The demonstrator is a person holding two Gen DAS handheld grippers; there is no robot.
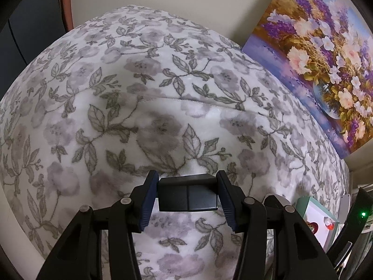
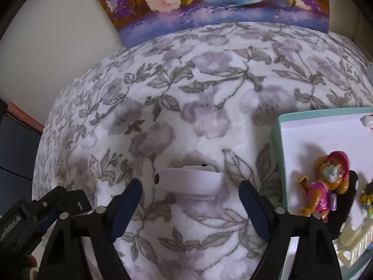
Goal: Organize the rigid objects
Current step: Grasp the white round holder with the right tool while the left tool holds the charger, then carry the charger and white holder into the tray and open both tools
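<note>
The left hand-held gripper (image 1: 187,198) is clamped on a small dark rectangular block (image 1: 188,194), pads pressing its two short ends, held clear above the floral blanket (image 1: 116,93); it looks stiff, smooth-faced and light, so a grip across the ends suits it, though the glossy sides could slip. The right hand-held gripper (image 2: 191,206) stands with jaws apart, nothing between the pads. Just ahead of it on the blanket lies a white oblong case (image 2: 190,182), probably hard plastic, light and somewhat slick; taking it across its narrower width, not end to end, seems the safer hold, and the soft plush beneath may let it sink or tilt. To the right of that gripper sits a mint-edged white box (image 2: 281,154) holding a pink-clad toy dog figure (image 2: 326,184), a cream ridged piece (image 2: 354,245) and other small bits at the edge, too cut off to name. Farthest away, a flower painting (image 2: 209,11) leans against the wall.
</note>
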